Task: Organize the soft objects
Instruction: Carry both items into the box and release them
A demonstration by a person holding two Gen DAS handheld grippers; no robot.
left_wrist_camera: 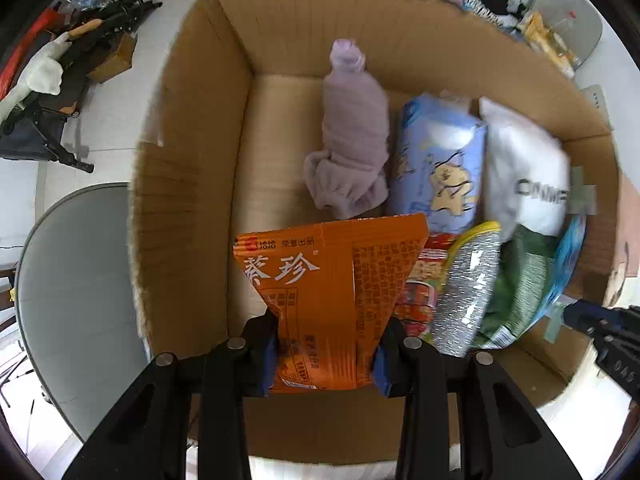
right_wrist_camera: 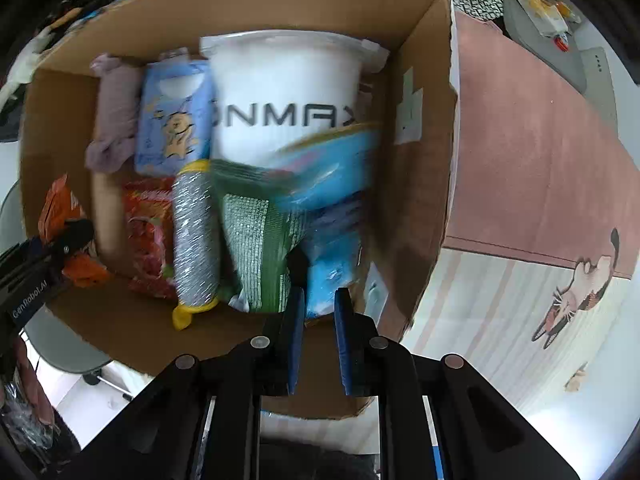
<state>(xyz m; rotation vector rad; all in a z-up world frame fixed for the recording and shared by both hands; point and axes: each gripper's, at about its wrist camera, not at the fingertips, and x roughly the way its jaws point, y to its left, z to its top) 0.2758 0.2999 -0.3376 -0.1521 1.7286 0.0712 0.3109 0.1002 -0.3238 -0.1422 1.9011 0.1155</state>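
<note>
While left tongs [left_wrist_camera: 324, 354] clamp orange packet [left_wrist_camera: 320, 280], right tongs [right_wrist_camera: 318, 344] hover above box [right_wrist_camera: 420, 200].

- Orange plastic snack packet [left_wrist_camera: 320, 280]: large white characters "葵珍"; above them a red round logo with "洽洽" and a short line of further small characters; the back panel's fine print is too small to read.
- White soft plastic pack [right_wrist_camera: 280, 96]: grey capitals "NMAX" seen mirrored or inverted, first letter hidden; the left wrist view shows "ONM".
- Black gripper body [right_wrist_camera: 32, 296] at the left edge: white lettering "GenRobot.AI".
</note>
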